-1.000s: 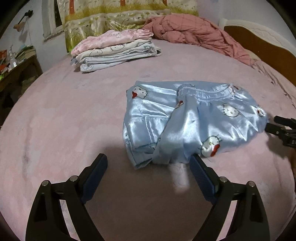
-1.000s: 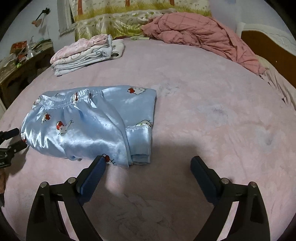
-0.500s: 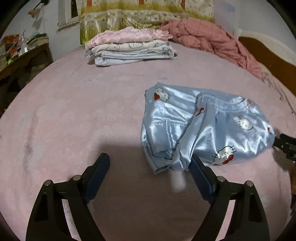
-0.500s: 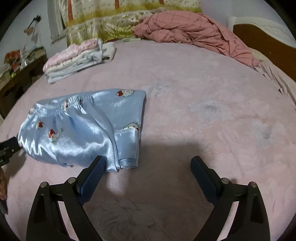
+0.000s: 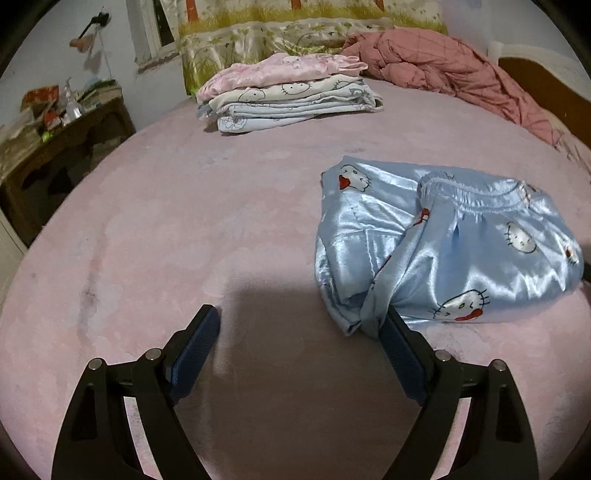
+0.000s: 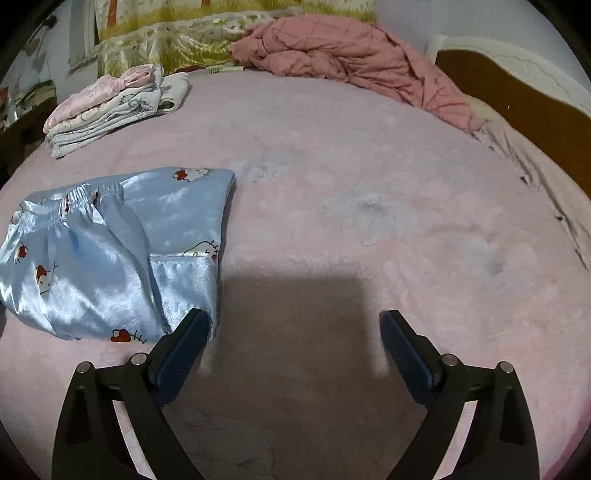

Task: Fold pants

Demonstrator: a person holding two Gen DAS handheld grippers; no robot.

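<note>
Shiny light-blue satin pants [image 5: 443,247] with cat-face prints lie folded in a loose bundle on the pink bed cover [image 5: 184,229]. In the left wrist view they sit at the right, their near edge just beyond my left gripper's right finger. My left gripper [image 5: 301,325] is open over bare cover, nothing between its fingers. In the right wrist view the pants [image 6: 110,251] lie at the left, their near corner touching or just behind the left finger. My right gripper [image 6: 295,328] is open and holds nothing.
A stack of folded clothes [image 5: 288,96] lies at the far side of the bed, with a crumpled pink quilt [image 5: 443,70] to its right. A floral curtain [image 5: 295,22] hangs behind. A cluttered wooden side table [image 5: 55,147] stands left. A brown headboard [image 6: 517,107] runs along the right.
Both views have swung slightly: the pants slid right and down in the left wrist view, left in the right wrist view. The other gripper's tip has left both views' edges. Both grippers stay open.
</note>
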